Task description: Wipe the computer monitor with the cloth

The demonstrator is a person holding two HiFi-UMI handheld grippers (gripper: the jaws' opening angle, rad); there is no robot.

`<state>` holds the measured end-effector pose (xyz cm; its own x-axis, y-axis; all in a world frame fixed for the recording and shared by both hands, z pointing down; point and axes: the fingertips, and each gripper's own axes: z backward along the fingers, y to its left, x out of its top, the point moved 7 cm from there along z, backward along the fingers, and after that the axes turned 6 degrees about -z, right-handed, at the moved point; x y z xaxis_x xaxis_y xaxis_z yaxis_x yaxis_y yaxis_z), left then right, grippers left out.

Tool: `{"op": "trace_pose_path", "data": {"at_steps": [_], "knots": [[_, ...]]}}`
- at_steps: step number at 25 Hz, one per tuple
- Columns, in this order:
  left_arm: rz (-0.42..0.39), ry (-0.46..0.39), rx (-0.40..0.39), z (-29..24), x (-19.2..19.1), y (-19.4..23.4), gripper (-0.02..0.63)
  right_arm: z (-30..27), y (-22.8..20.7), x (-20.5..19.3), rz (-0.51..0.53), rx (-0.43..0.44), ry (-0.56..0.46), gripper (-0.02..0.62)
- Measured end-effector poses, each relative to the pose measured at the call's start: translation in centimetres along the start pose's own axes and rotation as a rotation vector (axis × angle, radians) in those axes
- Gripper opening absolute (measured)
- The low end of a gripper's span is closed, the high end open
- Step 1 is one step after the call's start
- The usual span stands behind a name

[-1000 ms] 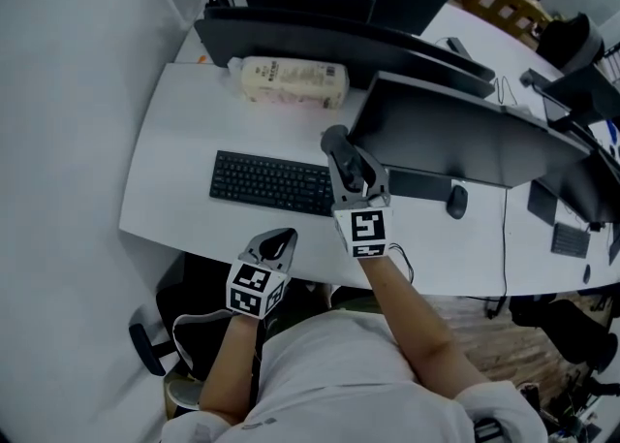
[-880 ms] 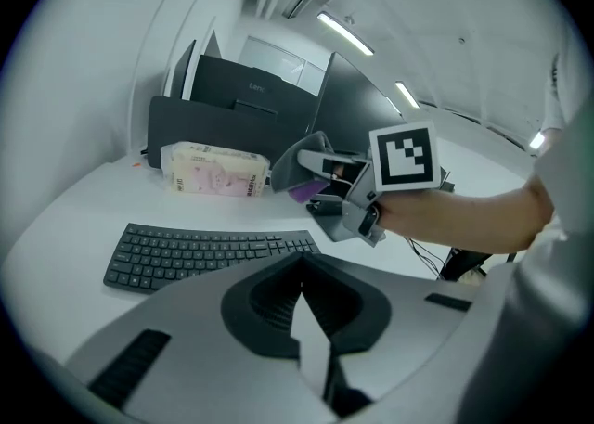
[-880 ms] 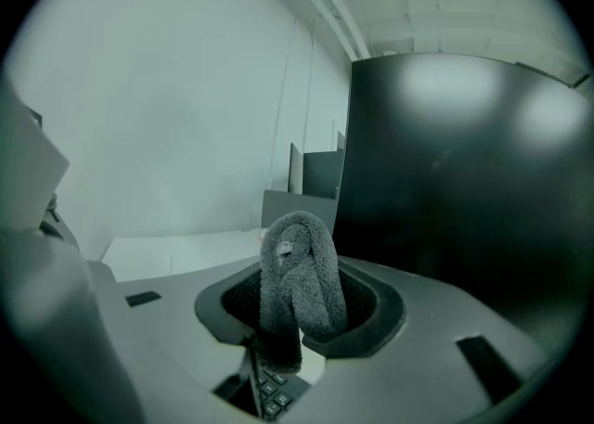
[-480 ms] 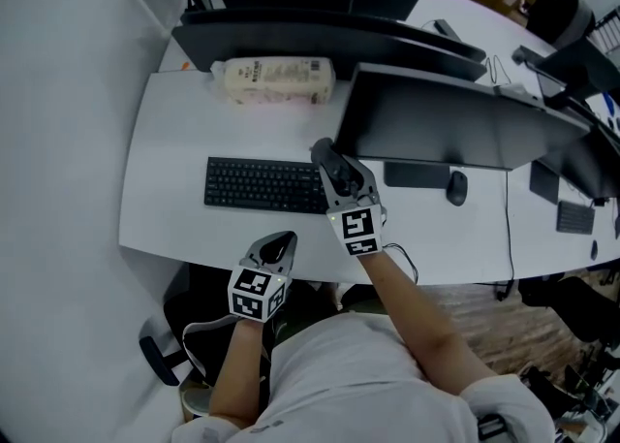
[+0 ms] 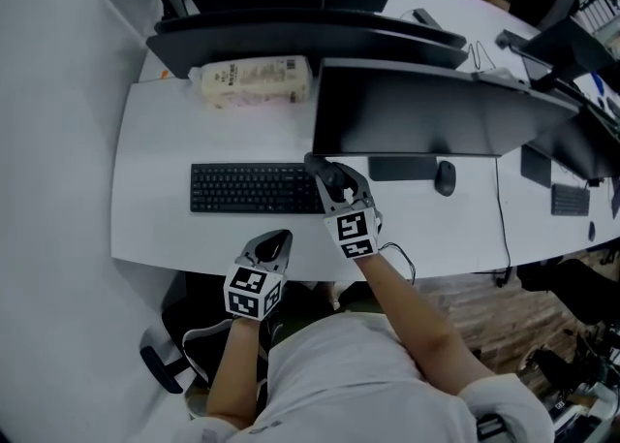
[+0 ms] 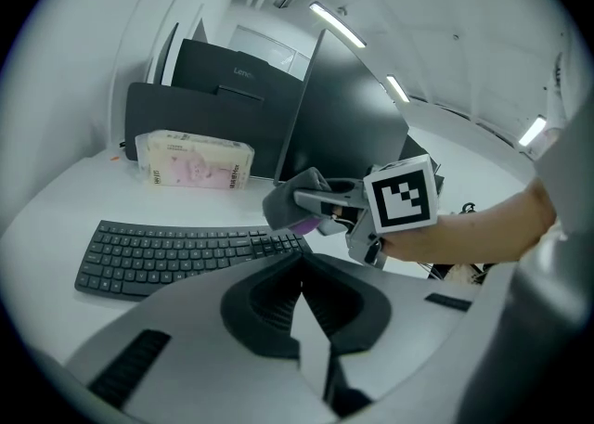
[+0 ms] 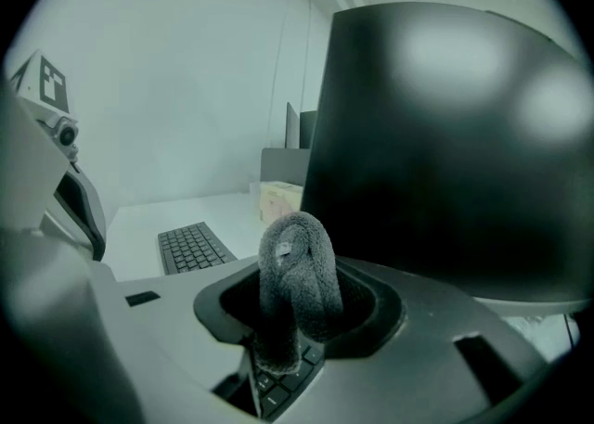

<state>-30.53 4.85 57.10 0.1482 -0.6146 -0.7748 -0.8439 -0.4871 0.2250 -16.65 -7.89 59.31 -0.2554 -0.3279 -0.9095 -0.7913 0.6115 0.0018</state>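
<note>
The dark monitor [image 5: 426, 111] stands at the middle of the white desk [image 5: 155, 150]; in the right gripper view the monitor's screen [image 7: 455, 153] fills the right side. My right gripper [image 5: 323, 172] is shut on a grey cloth [image 5: 329, 177], which loops up between its jaws as a folded cloth [image 7: 295, 274]. It hovers over the keyboard's right end, just below the screen's lower left corner. I cannot tell if the cloth touches the screen. My left gripper [image 5: 278, 237] is shut and empty at the desk's front edge, and its own view shows the cloth [image 6: 290, 201] ahead.
A black keyboard [image 5: 254, 188] lies left of the right gripper. A pack of tissues [image 5: 254, 80] sits behind it, before a second dark monitor [image 5: 291, 34]. A mouse [image 5: 445, 177] rests under the screen's right half. More desks and monitors stand to the right.
The head view has swung so the desk sits lower and more to the left. The right gripper with the cloth stays near the screen's lower left corner. The left gripper has hardly moved.
</note>
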Motion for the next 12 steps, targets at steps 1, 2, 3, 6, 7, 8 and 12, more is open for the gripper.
{"op": "trace_pose_path", "data": {"at_steps": [1, 2, 3, 6, 7, 8, 12], "knots": [[-0.001, 0.001, -0.003, -0.2, 0.0, -0.1, 0.003, 0.2, -0.5, -0.4, -0.014, -0.011, 0.006, 0.150], [-0.002, 0.001, -0.006, -0.4, 0.1, -0.2, 0.003, 0.4, -1.0, -0.7, -0.027, -0.021, 0.010, 0.150], [-0.003, 0.002, -0.009, -0.6, 0.2, -0.2, 0.003, 0.7, -1.5, -0.9, -0.038, -0.031, 0.013, 0.150], [-0.017, 0.006, -0.024, -1.4, 0.7, -0.5, 0.003, 1.7, -3.1, -1.3, -0.069, -0.052, 0.011, 0.150], [-0.025, 0.007, -0.034, -1.7, 0.9, -0.6, 0.002, 2.2, -3.6, -1.3, -0.079, -0.055, 0.010, 0.150], [-0.033, 0.007, -0.045, -2.1, 1.3, -0.8, 0.003, 2.7, -4.0, -1.3, -0.088, -0.057, 0.008, 0.149], [-0.069, -0.009, -0.091, -3.7, 3.0, -1.8, 0.003, 5.1, -5.9, -1.1, -0.121, -0.067, -0.004, 0.149]]}}
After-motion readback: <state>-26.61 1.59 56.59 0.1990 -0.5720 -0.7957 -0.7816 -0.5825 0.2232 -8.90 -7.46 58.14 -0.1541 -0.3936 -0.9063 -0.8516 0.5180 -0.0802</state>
